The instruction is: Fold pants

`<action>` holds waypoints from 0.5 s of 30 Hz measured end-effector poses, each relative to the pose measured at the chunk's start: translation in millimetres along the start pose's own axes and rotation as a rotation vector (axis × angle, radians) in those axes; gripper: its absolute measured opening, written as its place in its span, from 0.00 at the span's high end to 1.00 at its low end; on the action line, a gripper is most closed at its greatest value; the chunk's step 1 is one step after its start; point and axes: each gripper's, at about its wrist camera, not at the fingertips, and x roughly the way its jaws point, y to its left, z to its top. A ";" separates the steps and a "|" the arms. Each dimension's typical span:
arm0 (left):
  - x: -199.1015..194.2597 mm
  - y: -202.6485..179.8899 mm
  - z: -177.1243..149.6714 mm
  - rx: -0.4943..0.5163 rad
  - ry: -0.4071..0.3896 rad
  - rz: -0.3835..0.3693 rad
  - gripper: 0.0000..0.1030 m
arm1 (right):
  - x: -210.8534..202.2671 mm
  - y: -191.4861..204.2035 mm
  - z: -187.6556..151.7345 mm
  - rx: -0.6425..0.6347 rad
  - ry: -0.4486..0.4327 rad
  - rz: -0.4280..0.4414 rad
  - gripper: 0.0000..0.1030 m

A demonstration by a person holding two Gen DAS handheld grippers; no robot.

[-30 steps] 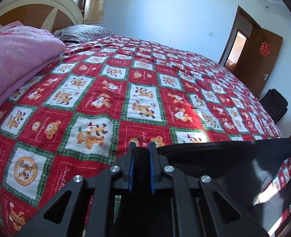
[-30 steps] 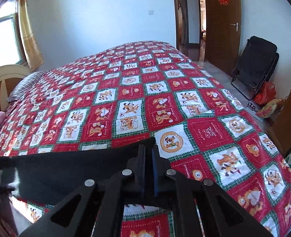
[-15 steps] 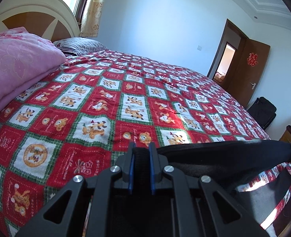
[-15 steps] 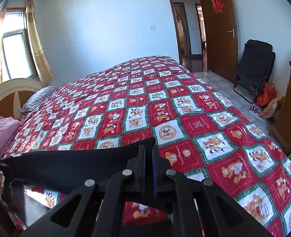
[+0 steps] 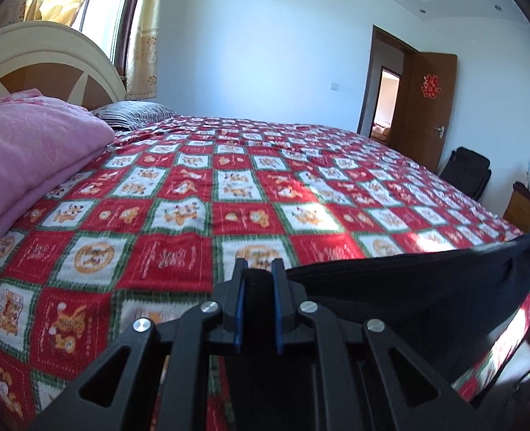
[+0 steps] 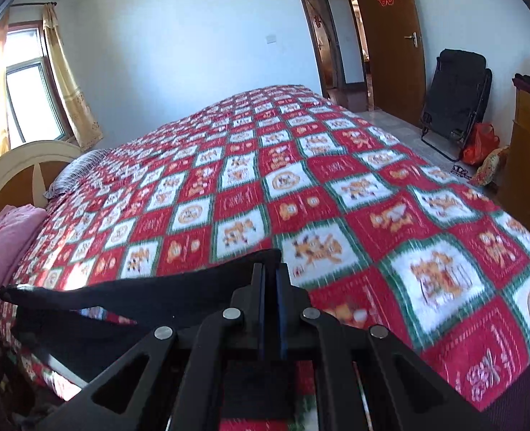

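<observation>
The left gripper (image 5: 257,269) pinches one end of the soft black cloth pants (image 5: 426,287). The right gripper (image 6: 269,273) pinches the other end. The pants stretch between them at 6 o'clock over the red checked bedspread (image 5: 229,179).

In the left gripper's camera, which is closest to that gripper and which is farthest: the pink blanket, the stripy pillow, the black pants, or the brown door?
1. Black pants: clamped in the left gripper, stretching right.
2. Pink blanket: left side of the bed.
3. Stripy pillow: behind the blanket, by the headboard.
4. Brown door: far right, beyond the bed.
</observation>
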 end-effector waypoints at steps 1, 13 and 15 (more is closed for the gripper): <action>-1.2 0.3 -6.7 0.004 0.011 -0.003 0.86 | -0.2 -1.9 -5.3 -0.002 0.010 -0.001 0.95; -27.3 24.6 -59.8 -0.069 0.046 0.057 0.77 | -13.0 -12.3 -37.5 -0.061 0.093 -0.024 0.84; -34.1 30.8 -64.1 -0.093 0.045 0.079 0.76 | -20.1 -6.6 -37.7 -0.083 0.081 -0.079 0.54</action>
